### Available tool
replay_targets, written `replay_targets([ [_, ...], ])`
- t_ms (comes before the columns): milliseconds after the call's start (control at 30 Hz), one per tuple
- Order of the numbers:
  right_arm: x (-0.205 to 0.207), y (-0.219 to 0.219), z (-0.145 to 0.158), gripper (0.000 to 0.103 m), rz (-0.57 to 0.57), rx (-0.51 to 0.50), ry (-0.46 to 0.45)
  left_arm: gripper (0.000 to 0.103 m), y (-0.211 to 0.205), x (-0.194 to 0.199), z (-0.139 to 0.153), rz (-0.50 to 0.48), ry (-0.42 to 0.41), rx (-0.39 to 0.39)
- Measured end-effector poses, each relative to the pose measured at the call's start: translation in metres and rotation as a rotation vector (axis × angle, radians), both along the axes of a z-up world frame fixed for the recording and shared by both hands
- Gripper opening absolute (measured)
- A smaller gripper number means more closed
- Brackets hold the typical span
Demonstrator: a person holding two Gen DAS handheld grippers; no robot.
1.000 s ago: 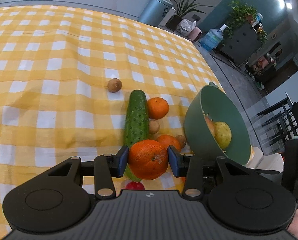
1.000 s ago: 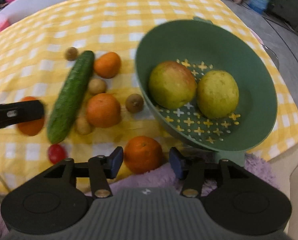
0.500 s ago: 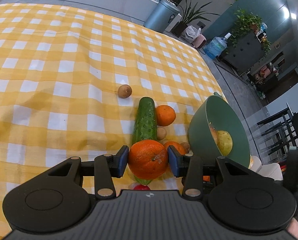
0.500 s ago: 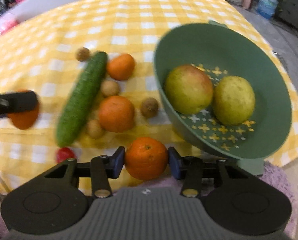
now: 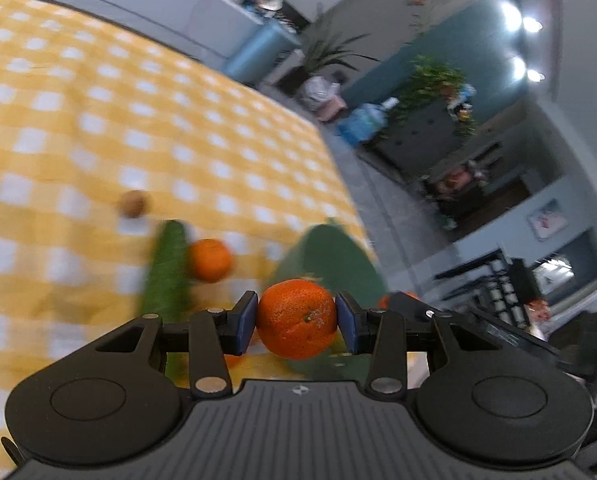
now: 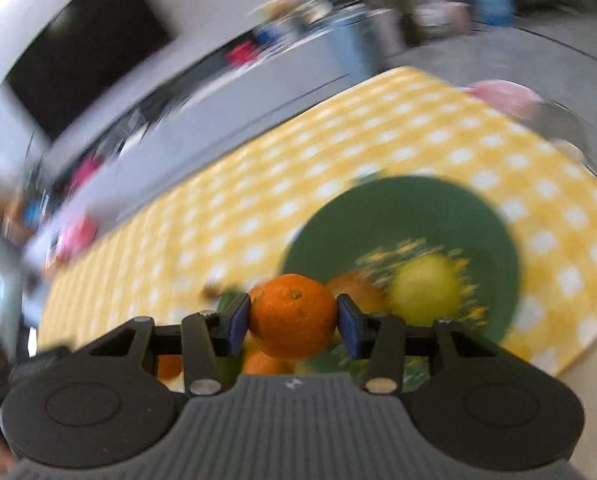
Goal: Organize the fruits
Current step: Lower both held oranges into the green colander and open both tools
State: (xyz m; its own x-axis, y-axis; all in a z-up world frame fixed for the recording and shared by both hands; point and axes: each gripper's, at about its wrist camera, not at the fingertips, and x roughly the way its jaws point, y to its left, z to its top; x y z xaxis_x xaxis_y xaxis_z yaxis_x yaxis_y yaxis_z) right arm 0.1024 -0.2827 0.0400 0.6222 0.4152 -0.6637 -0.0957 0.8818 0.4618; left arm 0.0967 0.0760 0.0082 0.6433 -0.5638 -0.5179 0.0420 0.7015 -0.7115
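My left gripper (image 5: 296, 322) is shut on an orange (image 5: 296, 318), held above the yellow checked tablecloth (image 5: 78, 128). Beyond it lie a cucumber (image 5: 166, 272), a second orange (image 5: 209, 260) and a small brown fruit (image 5: 133, 203), with the green bowl (image 5: 330, 252) to the right, all blurred. My right gripper (image 6: 292, 322) is shut on another orange (image 6: 292, 314), lifted in front of the green bowl (image 6: 490, 216). A yellow fruit (image 6: 426, 284) and a reddish one (image 6: 356, 288) lie in that bowl. More oranges (image 6: 266, 364) show below the held one.
The table's right edge (image 5: 338, 168) drops to a grey floor with a water jug (image 5: 362, 120), potted plants and dark furniture. In the right wrist view a dark screen (image 6: 86, 52) and a cluttered counter (image 6: 258, 44) stand behind the table. A pink thing (image 6: 506, 96) sits at the far corner.
The right gripper closed on the orange at the table's front edge and lifted it, tilting upward. The left gripper rose and tilted up with its orange still gripped.
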Motion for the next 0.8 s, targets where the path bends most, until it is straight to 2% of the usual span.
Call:
replay_targets([
  [133, 0.013, -0.038, -0.018, 0.044, -0.132, 0.128, 0.000, 0.048, -0.036, 0.022, 0.004, -0.067, -0.004, 0.008],
  [300, 0.021, -0.053, -0.038, 0.044, -0.131, 0.190, 0.023, 0.048, -0.075, 0.043, -0.005, -0.142, 0.024, 0.045],
  [433, 0.023, -0.064, -0.044, 0.044, -0.178, 0.230, -0.019, 0.048, -0.099, 0.057, -0.016, -0.200, 0.053, 0.046],
  [567, 0.037, -0.070, -0.053, 0.044, -0.170, 0.304, -0.054, 0.048, -0.114, 0.064, -0.026, -0.233, 0.077, 0.071],
  [700, 0.056, -0.056, -0.056, 0.044, -0.086, 0.277, -0.080, 0.047, -0.126, 0.066, -0.038, -0.277, 0.106, 0.108],
  [800, 0.074, -0.042, -0.056, 0.044, -0.064, 0.237, -0.058, 0.048, -0.133, 0.065, -0.038, -0.304, 0.057, 0.128],
])
